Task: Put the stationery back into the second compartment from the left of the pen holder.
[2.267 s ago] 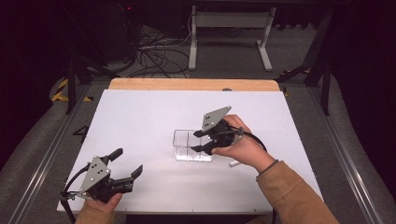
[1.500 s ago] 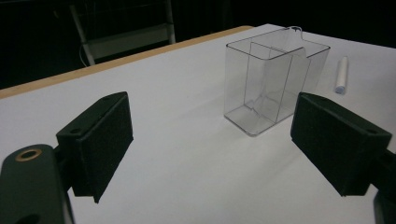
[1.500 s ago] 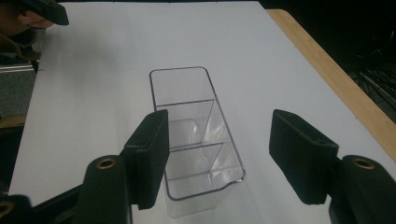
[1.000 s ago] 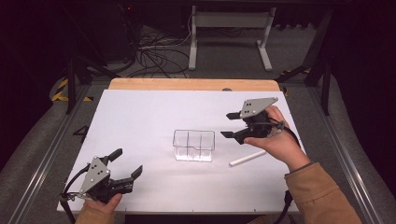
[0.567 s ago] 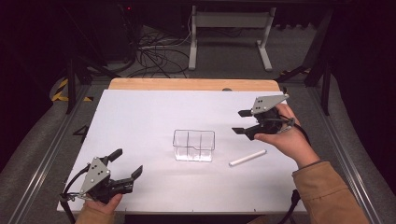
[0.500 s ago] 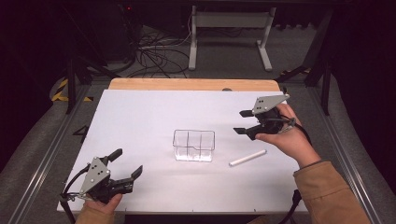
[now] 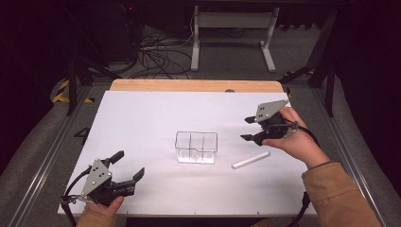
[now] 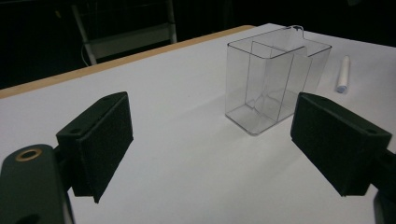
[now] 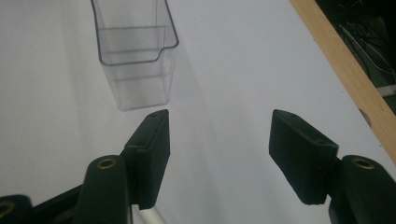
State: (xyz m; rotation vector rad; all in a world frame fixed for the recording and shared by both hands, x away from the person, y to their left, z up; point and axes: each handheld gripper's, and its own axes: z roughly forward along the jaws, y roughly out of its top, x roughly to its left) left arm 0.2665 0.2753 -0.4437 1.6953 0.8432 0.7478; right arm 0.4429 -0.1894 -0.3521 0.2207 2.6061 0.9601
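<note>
A clear plastic box with inner dividers (image 7: 196,147) stands upright at the centre of the high view, open end up, on the white-topped table (image 7: 142,118). Its compartments look empty. Just to its lower right, apart from it, a short white stick like a piece of chalk (image 7: 250,160) lies flat and slanted on the table; in the left gripper view it shows in the upper right, beyond the box (image 8: 275,84).

The right gripper (image 7: 248,128) hangs at right of centre in the high view, above the stick and somewhat right of the box, with its fingers spread apart and nothing between them. In its own view the box (image 9: 135,51) sits at the upper left, so the gripper points roughly toward it; the stick seems the likely thing to pick up next and drop into a compartment, which would explain the open end facing up.

The left gripper (image 7: 127,165) rests at the lower left of the high view, low over the table near its front edge, fingers likewise spread and empty, aimed at the box as if waiting to steady it.
</note>
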